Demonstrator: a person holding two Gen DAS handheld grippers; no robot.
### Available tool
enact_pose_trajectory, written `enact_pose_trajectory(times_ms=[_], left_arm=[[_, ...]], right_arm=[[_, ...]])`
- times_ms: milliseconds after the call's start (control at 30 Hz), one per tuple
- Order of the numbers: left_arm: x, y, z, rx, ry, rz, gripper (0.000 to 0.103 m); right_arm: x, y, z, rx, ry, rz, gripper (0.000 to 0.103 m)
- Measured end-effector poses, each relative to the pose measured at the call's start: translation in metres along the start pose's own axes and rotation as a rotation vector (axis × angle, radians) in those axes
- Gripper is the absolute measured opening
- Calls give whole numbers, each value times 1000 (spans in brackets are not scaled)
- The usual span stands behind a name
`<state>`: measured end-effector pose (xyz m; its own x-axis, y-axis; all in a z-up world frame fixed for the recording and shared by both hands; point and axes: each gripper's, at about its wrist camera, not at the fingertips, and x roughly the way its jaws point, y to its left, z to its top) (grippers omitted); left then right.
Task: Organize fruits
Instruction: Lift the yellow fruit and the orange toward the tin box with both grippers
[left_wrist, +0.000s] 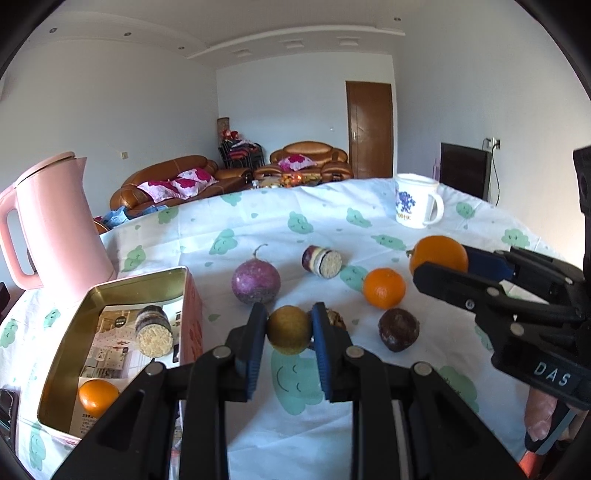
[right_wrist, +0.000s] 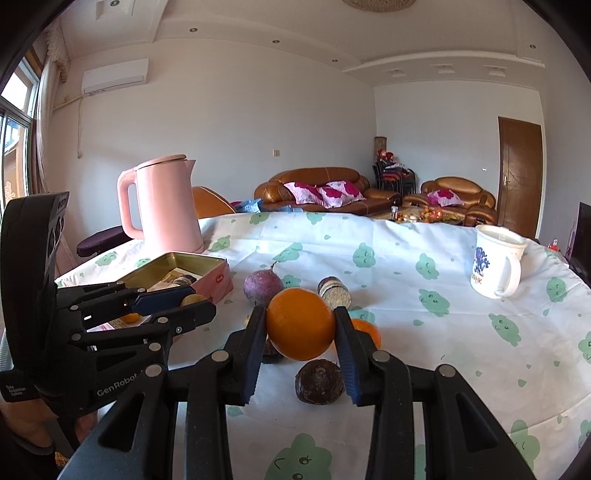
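Observation:
My left gripper (left_wrist: 289, 334) is shut on a small yellow-green round fruit (left_wrist: 289, 334), held just above the cloth beside the open pink tin (left_wrist: 122, 291). Inside the tin lie an orange (left_wrist: 98, 397) and a round layered cake (left_wrist: 155, 332). My right gripper (right_wrist: 301, 325) is shut on a large orange (right_wrist: 301, 325), lifted over the table; in the left wrist view that orange (left_wrist: 437, 254) shows at the right. On the cloth lie a purple passion fruit (left_wrist: 255, 281), a second layered cake (left_wrist: 323, 261), a smaller orange (left_wrist: 384, 288) and a dark wrinkled fruit (left_wrist: 399, 328).
A pink kettle (left_wrist: 55, 221) stands behind the tin at the left. A white mug (left_wrist: 417, 201) stands at the far right of the table. The cloud-print tablecloth (left_wrist: 295, 424) covers the table. Sofas and a door lie beyond the far edge.

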<state>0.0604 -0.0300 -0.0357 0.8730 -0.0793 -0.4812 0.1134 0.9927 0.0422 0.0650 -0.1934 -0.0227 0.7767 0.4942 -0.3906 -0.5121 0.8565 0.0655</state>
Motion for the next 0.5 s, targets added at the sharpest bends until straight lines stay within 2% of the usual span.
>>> enact_pose_trajectory(times_ms=[500], left_arm=[[-14,3,0,-31,-77,13,26]], right_arm=[[-18,7,-2,-36,-98,1,38]])
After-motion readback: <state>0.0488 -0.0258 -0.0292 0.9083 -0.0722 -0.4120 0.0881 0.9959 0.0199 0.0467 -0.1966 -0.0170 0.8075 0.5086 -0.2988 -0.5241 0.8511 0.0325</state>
